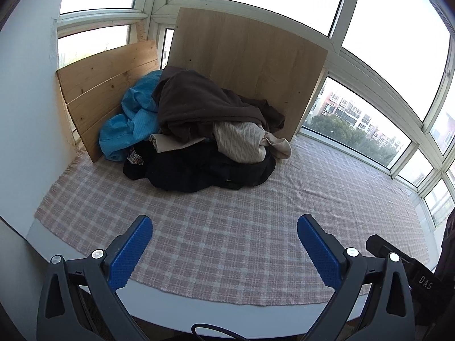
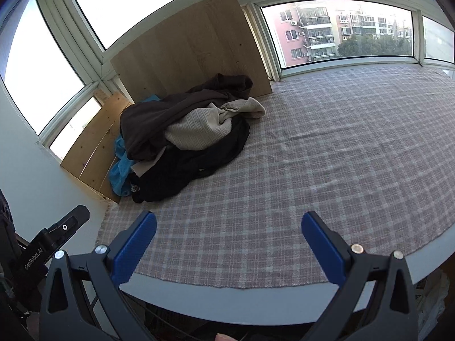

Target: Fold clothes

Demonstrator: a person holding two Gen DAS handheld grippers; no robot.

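Observation:
A heap of clothes lies at the far left of the checked cloth: a dark brown garment (image 1: 199, 105) on top, a beige knit (image 1: 241, 142) under it, a black garment (image 1: 207, 170) at the bottom and a blue one (image 1: 133, 122) at the left. The right wrist view shows the same brown garment (image 2: 159, 116), beige knit (image 2: 199, 128), black garment (image 2: 193, 167) and blue one (image 2: 119, 170). My left gripper (image 1: 224, 227) hangs open near the front edge, well short of the heap. My right gripper (image 2: 229, 224) is open too, with nothing between its blue pads.
A pink-and-white checked cloth (image 1: 227, 227) covers the white table (image 2: 256, 298). Wooden boards (image 1: 247, 65) lean against the windows behind the heap. The other gripper's black body (image 2: 54, 238) shows at the left edge, and again as a black body (image 1: 398, 258) at the right.

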